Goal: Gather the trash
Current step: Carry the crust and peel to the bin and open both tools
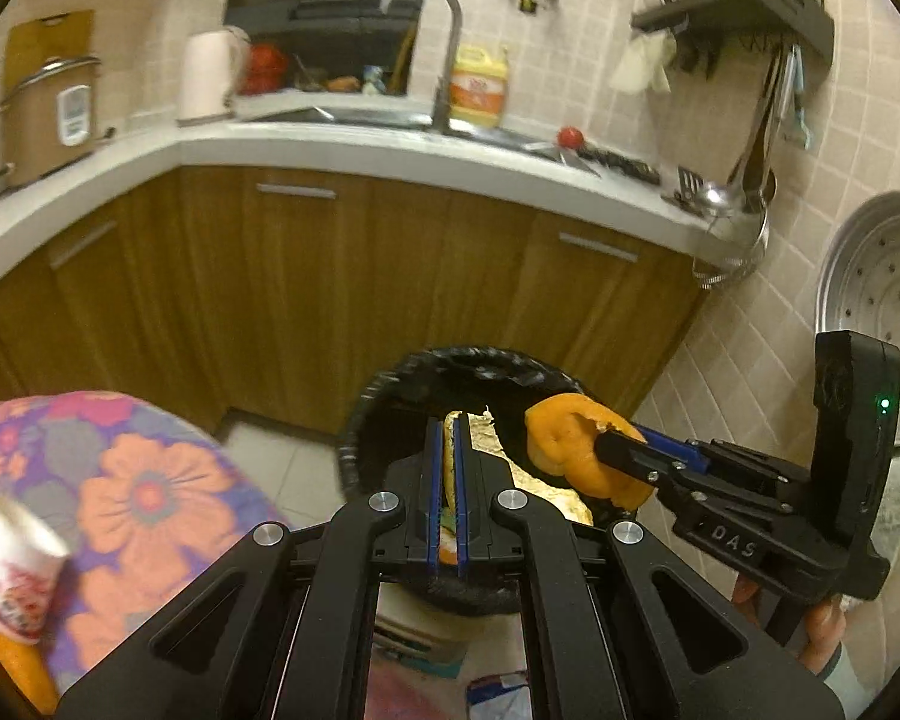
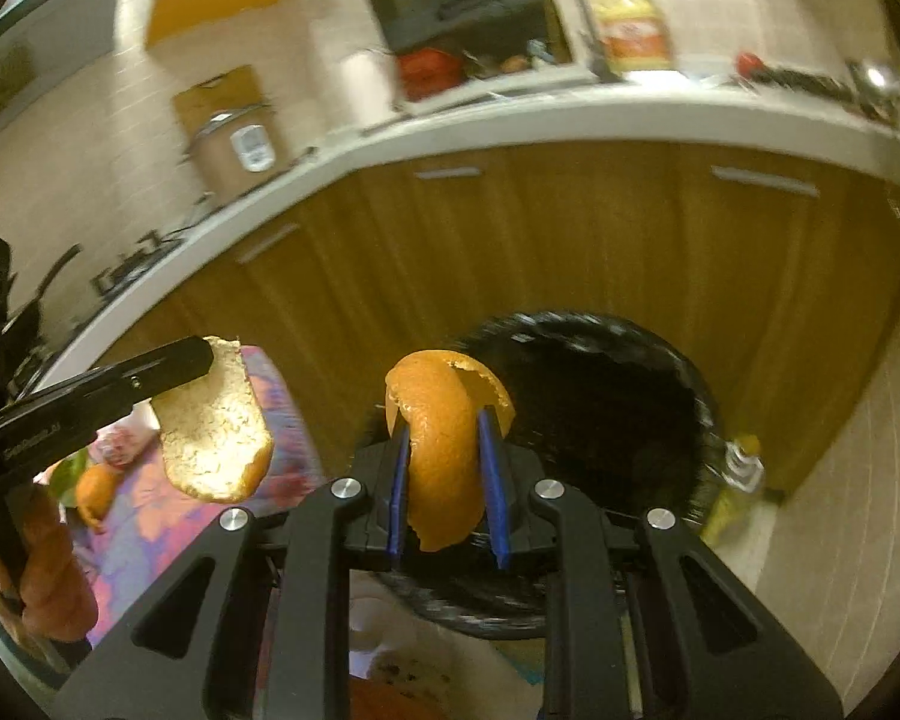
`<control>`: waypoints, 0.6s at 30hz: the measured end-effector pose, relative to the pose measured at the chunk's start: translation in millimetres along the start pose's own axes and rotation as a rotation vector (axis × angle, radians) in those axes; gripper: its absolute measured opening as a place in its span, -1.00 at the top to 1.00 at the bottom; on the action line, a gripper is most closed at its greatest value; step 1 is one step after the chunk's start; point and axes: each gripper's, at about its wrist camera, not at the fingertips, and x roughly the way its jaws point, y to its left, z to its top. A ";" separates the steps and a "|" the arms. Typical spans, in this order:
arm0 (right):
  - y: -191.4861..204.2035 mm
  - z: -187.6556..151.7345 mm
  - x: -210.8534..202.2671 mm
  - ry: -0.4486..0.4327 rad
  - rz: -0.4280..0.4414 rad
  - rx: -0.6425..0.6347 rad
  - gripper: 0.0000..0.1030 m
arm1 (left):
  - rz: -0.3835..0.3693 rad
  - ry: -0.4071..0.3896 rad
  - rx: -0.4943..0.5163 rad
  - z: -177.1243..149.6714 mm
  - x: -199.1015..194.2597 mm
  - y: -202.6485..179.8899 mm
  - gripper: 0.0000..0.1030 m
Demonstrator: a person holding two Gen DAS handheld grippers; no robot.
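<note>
A black-lined trash bin (image 1: 360,420) (image 2: 678,384) stands on the floor before the wooden cabinets. My left gripper (image 1: 447,420) is shut on a pale orange peel (image 1: 486,438) and holds it over the bin's near rim; the peel shows white side out in the right wrist view (image 2: 216,426). My right gripper (image 2: 444,420) is shut on a curled orange peel (image 2: 438,456) above the bin's left rim. In the left wrist view that gripper (image 1: 606,441) and its peel (image 1: 564,444) hang over the bin, right of my left gripper.
A table with a floral cloth (image 1: 144,480) stands left of the bin, with a paper cup (image 1: 12,576) and more orange peel (image 2: 93,492) on it. A kitchen counter (image 1: 342,150) with a sink runs behind. A bottle (image 2: 741,468) stands right of the bin.
</note>
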 end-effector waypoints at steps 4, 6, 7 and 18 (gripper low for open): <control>-24.3 -5.2 14.0 0.051 -0.038 0.037 0.64 | -0.008 0.041 0.014 -1.0 26.6 -12.4 0.97; -30.5 -6.6 17.7 0.066 -0.048 0.046 0.64 | -0.004 0.060 0.011 -2.5 37.8 -16.8 0.96; -34.6 -7.5 19.9 0.074 -0.050 0.055 0.62 | 0.001 0.067 0.011 -3.8 42.7 -18.6 0.95; -48.8 -9.1 22.8 0.103 -0.041 0.101 0.31 | 0.011 0.069 -0.032 -7.0 44.0 -15.8 0.19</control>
